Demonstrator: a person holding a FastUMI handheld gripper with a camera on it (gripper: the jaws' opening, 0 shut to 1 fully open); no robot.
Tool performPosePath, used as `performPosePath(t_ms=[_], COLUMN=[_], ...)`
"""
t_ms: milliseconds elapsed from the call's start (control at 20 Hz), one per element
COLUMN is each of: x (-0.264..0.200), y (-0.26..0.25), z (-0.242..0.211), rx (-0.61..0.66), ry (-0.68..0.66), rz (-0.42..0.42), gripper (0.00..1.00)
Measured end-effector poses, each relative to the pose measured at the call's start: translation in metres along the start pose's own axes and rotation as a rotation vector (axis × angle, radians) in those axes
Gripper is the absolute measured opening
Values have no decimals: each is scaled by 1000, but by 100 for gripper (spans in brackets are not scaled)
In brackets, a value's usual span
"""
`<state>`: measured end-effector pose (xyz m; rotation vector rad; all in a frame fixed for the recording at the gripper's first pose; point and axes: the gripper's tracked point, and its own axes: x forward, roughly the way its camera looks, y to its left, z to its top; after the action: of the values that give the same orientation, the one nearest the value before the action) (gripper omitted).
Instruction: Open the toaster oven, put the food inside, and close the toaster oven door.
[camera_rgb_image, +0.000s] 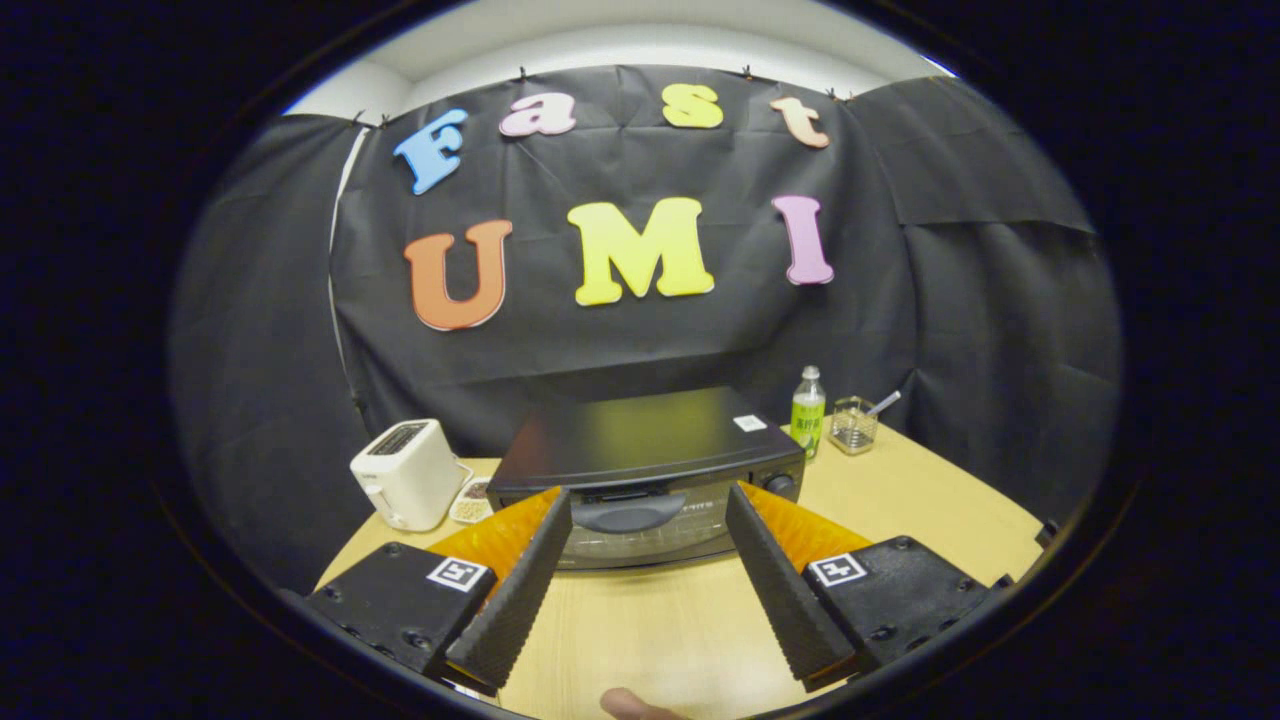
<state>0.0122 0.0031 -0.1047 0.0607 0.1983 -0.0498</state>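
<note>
We see the hand-held gripper (648, 510) as two wedge-shaped fingers (515, 590) with finely ribbed inner faces, tapering toward their tips. Each finger is mounted on a flat black block (400, 605) with rounded corners and recessed screws. Each block carries a small square black-and-white marker (458, 574) near its finger. Its fingers stand spread wide apart, with nothing between them.

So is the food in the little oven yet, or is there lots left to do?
Lots left. Nothing looks done: the toaster oven door is shut, its handle untouched. Right now the tongs are open and empty, fingers spread either side of that handle, just short of it. Still to do: pull the door open, fetch the food, maybe from the small dish beside the white toaster, put it inside, and close the door.
</note>
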Motion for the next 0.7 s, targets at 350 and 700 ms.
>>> performPosePath(t_ms=[350,700], x=[-100,-193], y=[32,46], z=[87,61], rx=[-86,-109], ry=[-197,-335], rz=[50,57], gripper=[100,100])
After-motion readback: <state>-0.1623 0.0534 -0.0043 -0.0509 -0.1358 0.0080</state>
